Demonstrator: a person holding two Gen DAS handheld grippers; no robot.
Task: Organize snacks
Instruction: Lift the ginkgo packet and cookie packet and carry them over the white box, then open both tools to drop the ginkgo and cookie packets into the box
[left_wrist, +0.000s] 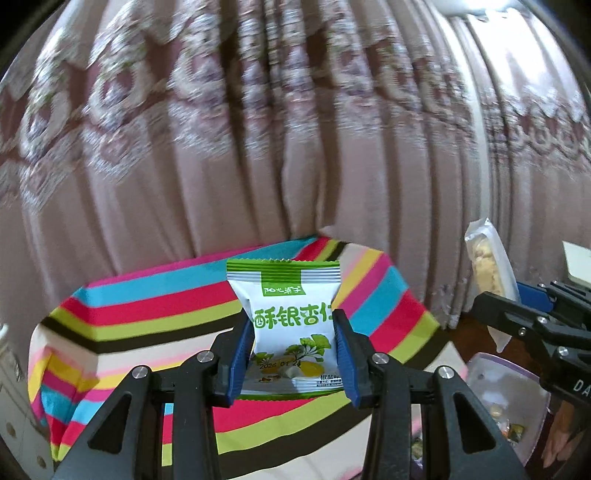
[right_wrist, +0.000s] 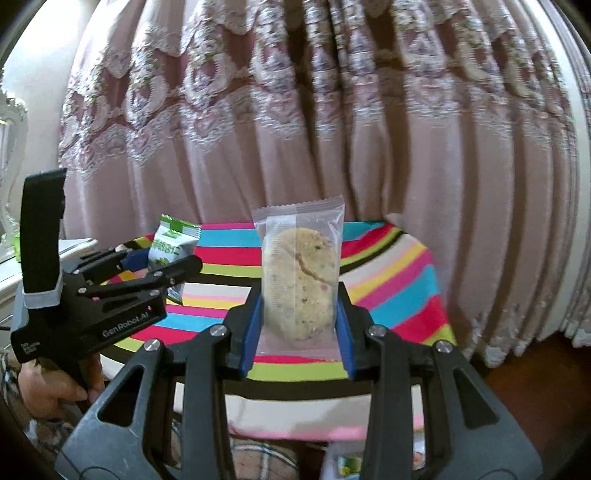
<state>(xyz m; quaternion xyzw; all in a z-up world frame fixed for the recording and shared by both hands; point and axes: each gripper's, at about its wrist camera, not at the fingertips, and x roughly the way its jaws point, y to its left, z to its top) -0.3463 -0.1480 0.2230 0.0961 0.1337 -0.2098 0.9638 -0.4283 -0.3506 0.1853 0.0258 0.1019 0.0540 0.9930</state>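
Note:
My left gripper (left_wrist: 293, 334) is shut on a white and green snack packet (left_wrist: 288, 314), held upright between its blue pads above a striped box (left_wrist: 147, 314). That same packet (right_wrist: 173, 243) and the left gripper (right_wrist: 147, 269) show at the left of the right wrist view. My right gripper (right_wrist: 299, 306) is shut on a clear-wrapped biscuit (right_wrist: 299, 280), also upright, over the striped box (right_wrist: 388, 280). In the left wrist view the right gripper (left_wrist: 517, 306) and its clear-wrapped biscuit (left_wrist: 487, 266) appear at the right edge.
A pink lace-trimmed curtain (left_wrist: 258, 147) hangs close behind the box. A clear container (left_wrist: 506, 398) with small wrapped snacks sits low at the right. White furniture (right_wrist: 22, 258) stands at the left, and a person's hand (right_wrist: 55, 391) grips the left tool's handle.

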